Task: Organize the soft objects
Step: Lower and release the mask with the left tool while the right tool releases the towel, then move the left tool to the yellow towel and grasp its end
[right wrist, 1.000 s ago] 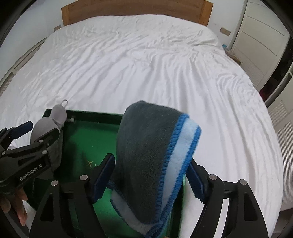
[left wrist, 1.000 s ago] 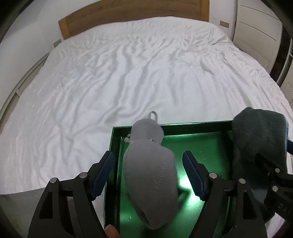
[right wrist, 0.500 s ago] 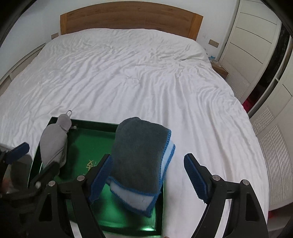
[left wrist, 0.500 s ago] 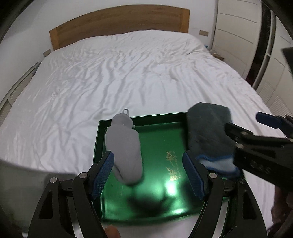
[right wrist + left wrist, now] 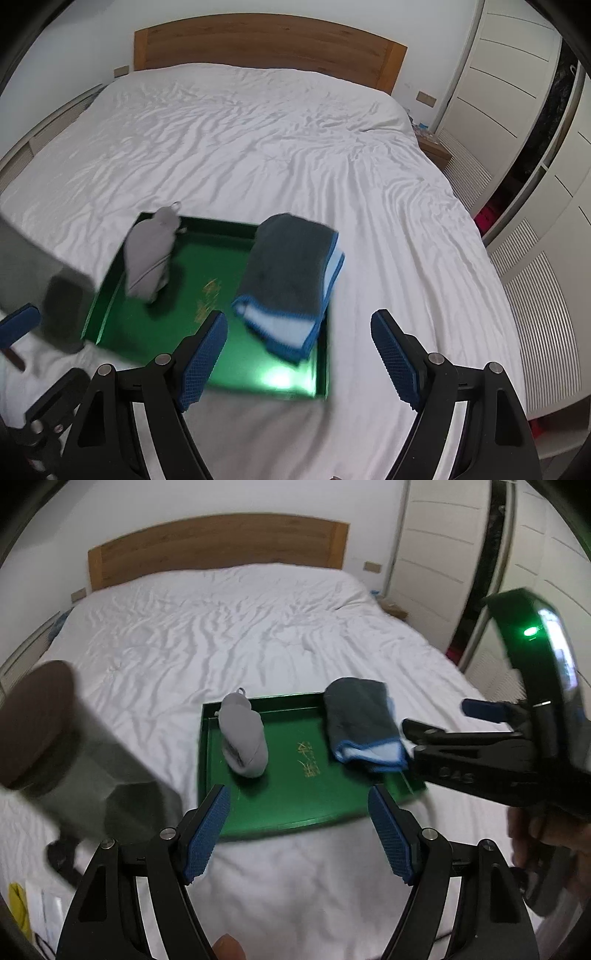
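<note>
- Towel (image 5: 291,266), folded dark grey with blue trim, lies at the right side of the green tray (image 5: 221,373), its near corner overhanging the rim; grey pouch (image 5: 149,254) lies along the tray's left side. Judged as sorted placement: each soft item has its own side, the middle bare.
- Tray rests on the white bed (image 5: 258,147), near its foot.
- Left claw (image 5: 299,834) and right claw (image 5: 299,360) are both released, holding nothing, above the bed short of the tray.
- Motion blur smears the pouch; a blurred dark shape (image 5: 55,734) at left cannot be identified.
</note>
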A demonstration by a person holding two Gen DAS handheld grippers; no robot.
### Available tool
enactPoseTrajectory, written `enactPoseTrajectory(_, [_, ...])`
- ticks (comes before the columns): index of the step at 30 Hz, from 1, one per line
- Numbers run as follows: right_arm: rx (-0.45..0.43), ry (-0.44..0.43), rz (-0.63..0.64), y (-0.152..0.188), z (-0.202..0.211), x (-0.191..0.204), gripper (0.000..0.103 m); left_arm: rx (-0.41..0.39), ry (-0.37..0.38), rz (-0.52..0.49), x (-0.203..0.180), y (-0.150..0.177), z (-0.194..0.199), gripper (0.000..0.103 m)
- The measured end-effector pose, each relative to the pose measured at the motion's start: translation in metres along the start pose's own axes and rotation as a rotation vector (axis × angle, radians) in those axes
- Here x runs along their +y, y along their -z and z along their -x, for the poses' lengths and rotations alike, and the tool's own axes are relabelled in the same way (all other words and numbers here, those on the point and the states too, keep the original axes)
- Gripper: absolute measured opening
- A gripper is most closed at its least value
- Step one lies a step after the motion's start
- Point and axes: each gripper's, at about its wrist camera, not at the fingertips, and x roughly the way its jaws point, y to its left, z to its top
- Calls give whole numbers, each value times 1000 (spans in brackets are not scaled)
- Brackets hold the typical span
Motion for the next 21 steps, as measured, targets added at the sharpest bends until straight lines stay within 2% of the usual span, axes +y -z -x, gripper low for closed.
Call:
enactPoseTrajectory(3, [-7, 1, 11, 14, 27, 11, 81, -27, 32, -33, 6, 10, 33, 72])
enactPoseTrajectory(13, [41, -12, -20, 58, 98, 54, 81, -29, 120, -67, 36, 29, 92, 72])
enactPoseTrajectory(21, [63, -64, 10, 79, 155, 108, 80, -6, 139, -96, 78, 63, 138, 72])
